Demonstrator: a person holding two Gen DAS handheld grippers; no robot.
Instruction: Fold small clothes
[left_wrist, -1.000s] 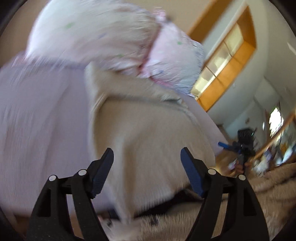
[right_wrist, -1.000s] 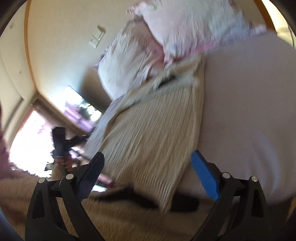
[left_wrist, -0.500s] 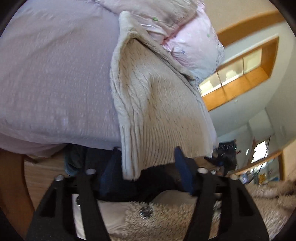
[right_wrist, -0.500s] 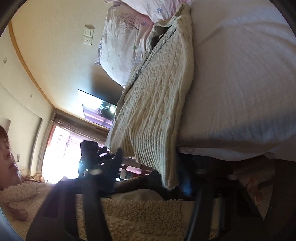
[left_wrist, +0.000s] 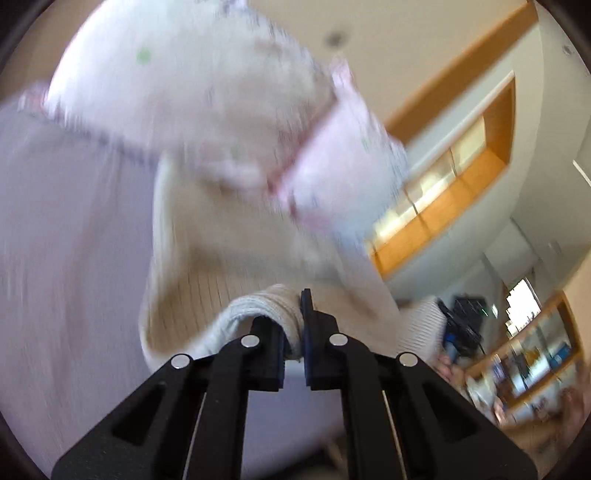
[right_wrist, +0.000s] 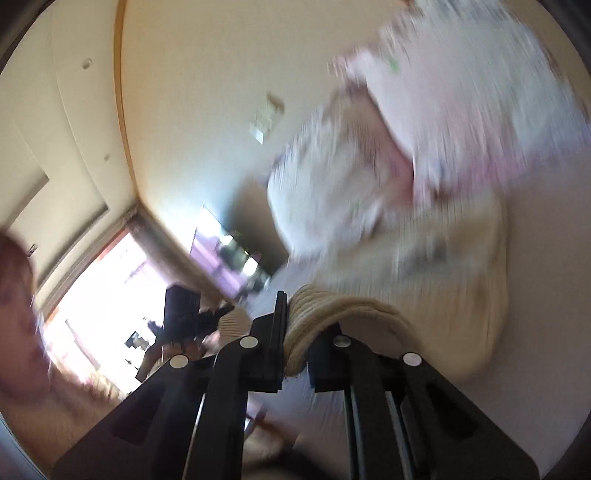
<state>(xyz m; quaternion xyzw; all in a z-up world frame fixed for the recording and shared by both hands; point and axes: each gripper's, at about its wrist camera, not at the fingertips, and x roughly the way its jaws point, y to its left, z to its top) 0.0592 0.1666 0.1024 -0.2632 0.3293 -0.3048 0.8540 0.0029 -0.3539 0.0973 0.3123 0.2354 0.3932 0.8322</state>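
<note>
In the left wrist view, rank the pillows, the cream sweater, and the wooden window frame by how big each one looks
1. Pillows: they fill most of the upper picture.
2. Cream sweater: nearly as large; blur hides where it meets the pillows, so these two could swap.
3. Wooden window frame: clearly smallest, though it is far off.

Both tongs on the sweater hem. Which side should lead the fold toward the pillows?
Neither clearly: the left tongs and right tongs each pinch a bunch of the sweater hem, pillows ahead. Probably move both together.

No text, label, brand or number can be read anywhere in either blurred view.
</note>
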